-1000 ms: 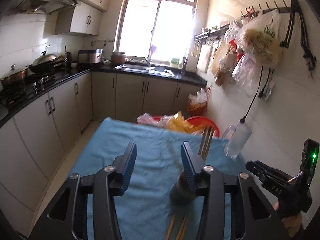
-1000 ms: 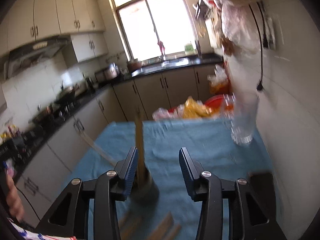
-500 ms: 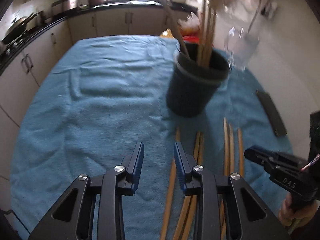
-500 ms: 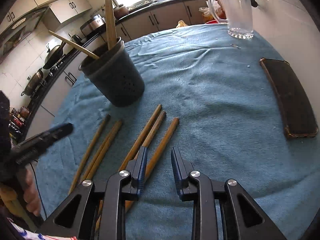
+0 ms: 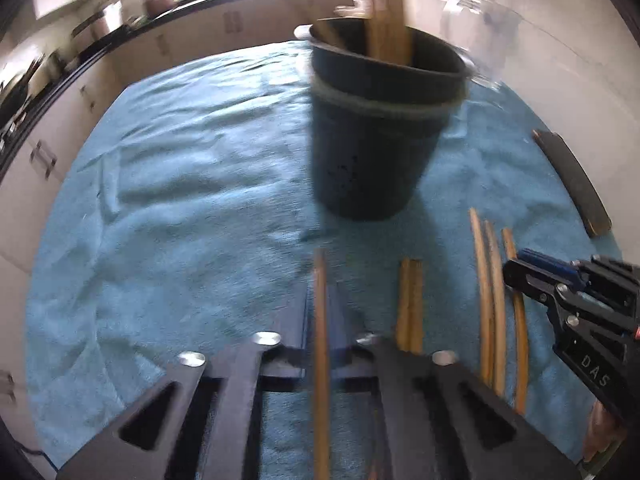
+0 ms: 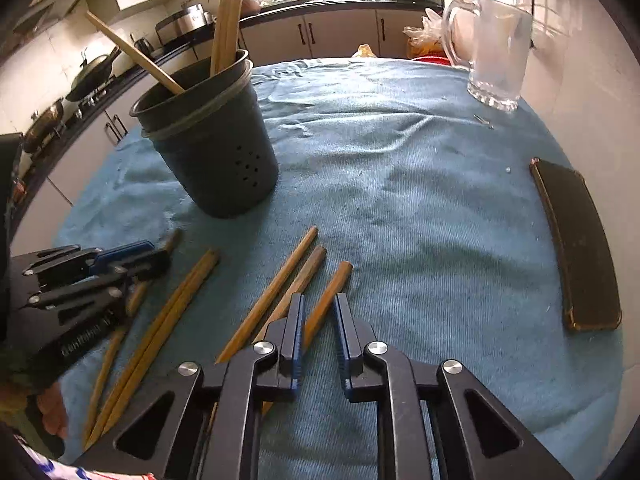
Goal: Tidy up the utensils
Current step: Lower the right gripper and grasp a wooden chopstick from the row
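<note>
While both grippers are hanging low over the blue towelling cloth point(image 6: 400, 184), the left gripper point(image 5: 320, 312) is pinching one brown wooden chopstick point(image 5: 320, 280), its jaws having just closed on it. The right gripper point(image 6: 318, 312) has been closing around another brown chopstick point(image 6: 328, 292), though its pads are not yet clearly pressing. Further off, the dark perforated plastic utensil holder point(image 6: 216, 152) is already holding several sticks. A one-ended grip risks the stick pivoting, or nudging neighbours lying just beside.
</note>
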Available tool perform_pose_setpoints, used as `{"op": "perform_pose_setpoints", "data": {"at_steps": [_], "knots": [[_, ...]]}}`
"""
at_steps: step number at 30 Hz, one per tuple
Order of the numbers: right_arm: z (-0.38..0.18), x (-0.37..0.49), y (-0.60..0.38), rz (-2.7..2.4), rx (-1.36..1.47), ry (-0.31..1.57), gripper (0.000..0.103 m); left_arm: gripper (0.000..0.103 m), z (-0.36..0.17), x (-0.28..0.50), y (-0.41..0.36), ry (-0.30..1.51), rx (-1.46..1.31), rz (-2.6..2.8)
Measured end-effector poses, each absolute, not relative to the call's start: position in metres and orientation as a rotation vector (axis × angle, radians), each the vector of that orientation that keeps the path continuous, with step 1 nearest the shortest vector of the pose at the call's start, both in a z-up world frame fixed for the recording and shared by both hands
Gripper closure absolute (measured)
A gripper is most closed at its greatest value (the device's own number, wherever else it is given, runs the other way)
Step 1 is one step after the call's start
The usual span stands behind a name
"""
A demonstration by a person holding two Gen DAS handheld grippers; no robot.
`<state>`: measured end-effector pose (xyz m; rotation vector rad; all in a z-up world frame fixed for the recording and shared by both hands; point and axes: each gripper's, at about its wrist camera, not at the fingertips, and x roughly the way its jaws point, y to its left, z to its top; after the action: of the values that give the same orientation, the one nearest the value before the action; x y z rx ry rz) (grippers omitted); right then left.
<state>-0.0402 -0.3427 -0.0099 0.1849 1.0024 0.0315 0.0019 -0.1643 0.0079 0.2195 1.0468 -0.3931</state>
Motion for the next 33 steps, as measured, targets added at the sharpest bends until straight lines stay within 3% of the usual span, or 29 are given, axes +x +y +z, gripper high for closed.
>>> {"op": "perform_pose_setpoints", "data": {"at_steps": [5, 11, 25, 33], "knots": [[-0.009, -0.041, -0.342, 0.127, 0.111, 1.037, 0.090, 0.097, 0.009, 0.004, -0.122, 1.120, -0.010, -0.319], [-0.010, -0.061, -0.353, 0.154, 0.038, 1.075, 0.089, 0.097, 0.007, -0.013, -0.100, 1.139, -0.060, -0.312], [-0.010, -0.042, -0.349, -0.008, 0.062, 1.136, 0.089, 0.096, 0.009, 0.002, -0.118, 1.170, 0.029, -0.314], [0.001, -0.053, -0.349, 0.031, 0.142, 1.048, 0.096, 0.097, 0.025, -0.016, -0.105, 1.072, -0.018, -0.331]]}}
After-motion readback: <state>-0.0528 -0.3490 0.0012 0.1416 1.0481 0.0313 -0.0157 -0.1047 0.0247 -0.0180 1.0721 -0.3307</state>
